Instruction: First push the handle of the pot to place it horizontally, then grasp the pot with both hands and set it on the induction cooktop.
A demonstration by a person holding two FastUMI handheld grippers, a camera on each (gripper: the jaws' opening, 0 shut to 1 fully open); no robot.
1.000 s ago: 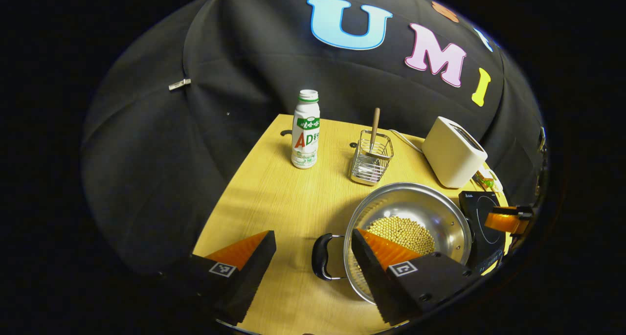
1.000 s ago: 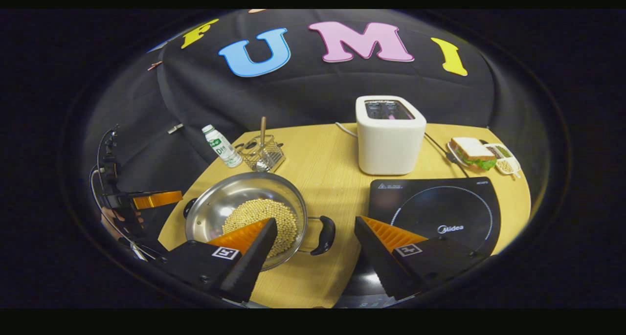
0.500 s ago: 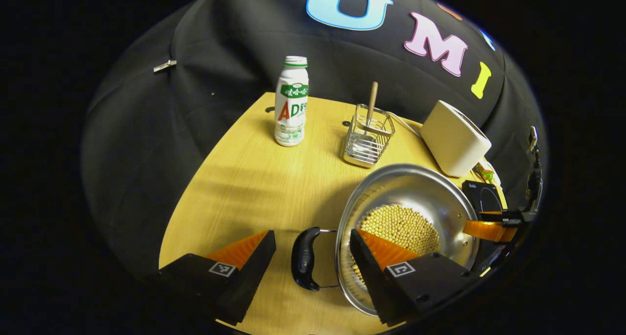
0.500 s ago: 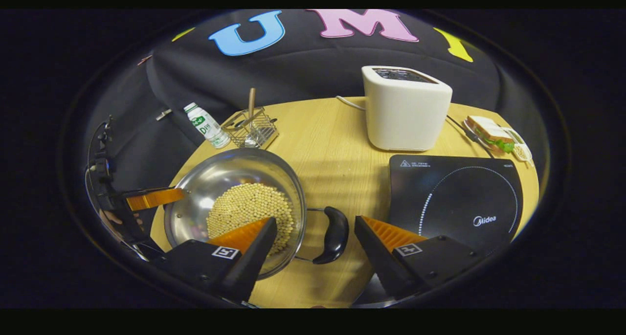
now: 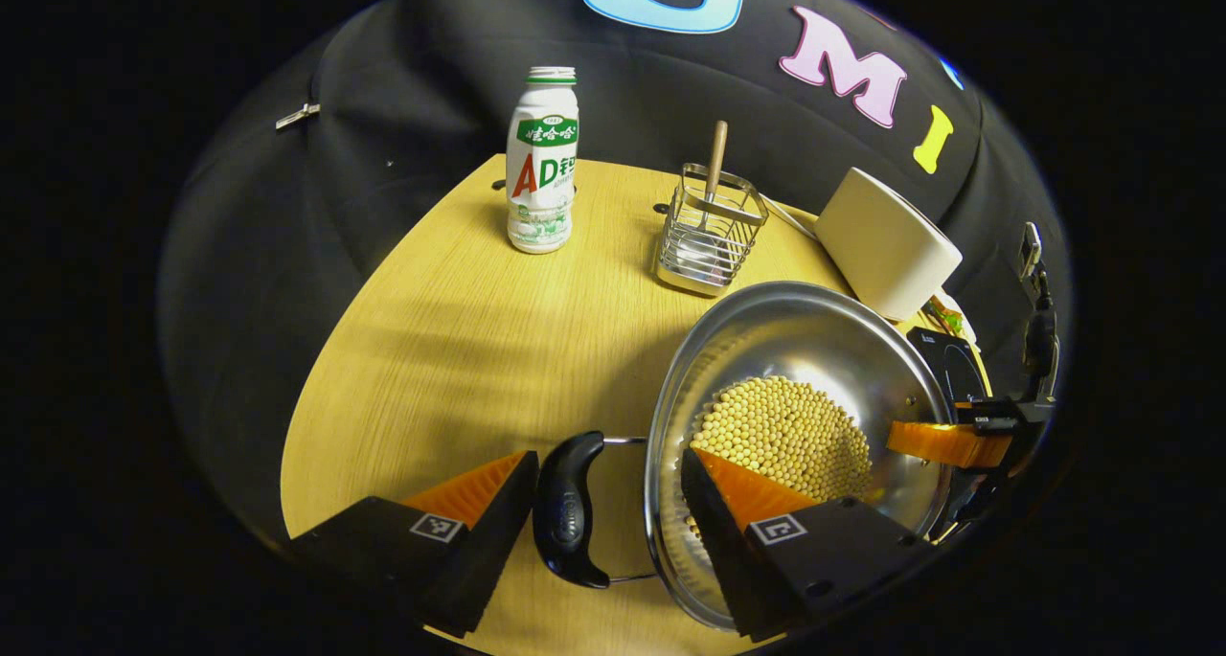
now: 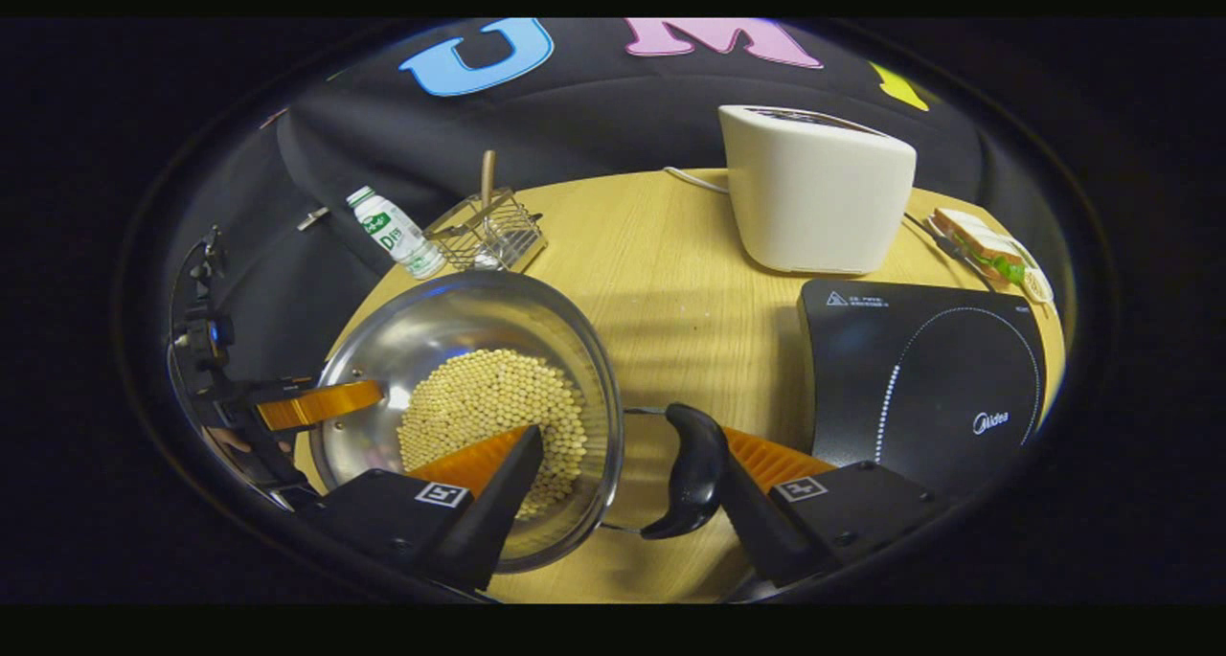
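Observation:
A steel pot (image 5: 795, 340) holding soybeans (image 5: 781, 431) stands on the wooden table (image 5: 450, 330). My left gripper (image 5: 603, 488) is open; its fingers straddle the pot's black left handle (image 5: 567, 512) and the rim, one finger over the beans. In the right gripper view the pot (image 6: 450, 330) sits at left, and my open right gripper (image 6: 627, 455) straddles the black right handle (image 6: 694, 474), which lies against the right finger. The black induction cooktop (image 6: 919, 378) lies to the right of the pot. Each gripper shows across the pot in the other's view: the right gripper (image 5: 948, 441), the left gripper (image 6: 316, 402).
At the back of the table stand a white bottle (image 5: 543, 177), a wire rack (image 5: 709, 239) holding a wooden-handled utensil, and a white toaster (image 6: 814, 196). A sandwich on a plate (image 6: 987, 249) sits behind the cooktop. Bare table lies between pot and cooktop.
Both grippers have come down and forward to the pot. Each handle now sits between a gripper's fingers, where before it lay ahead of them. The pot has not moved.

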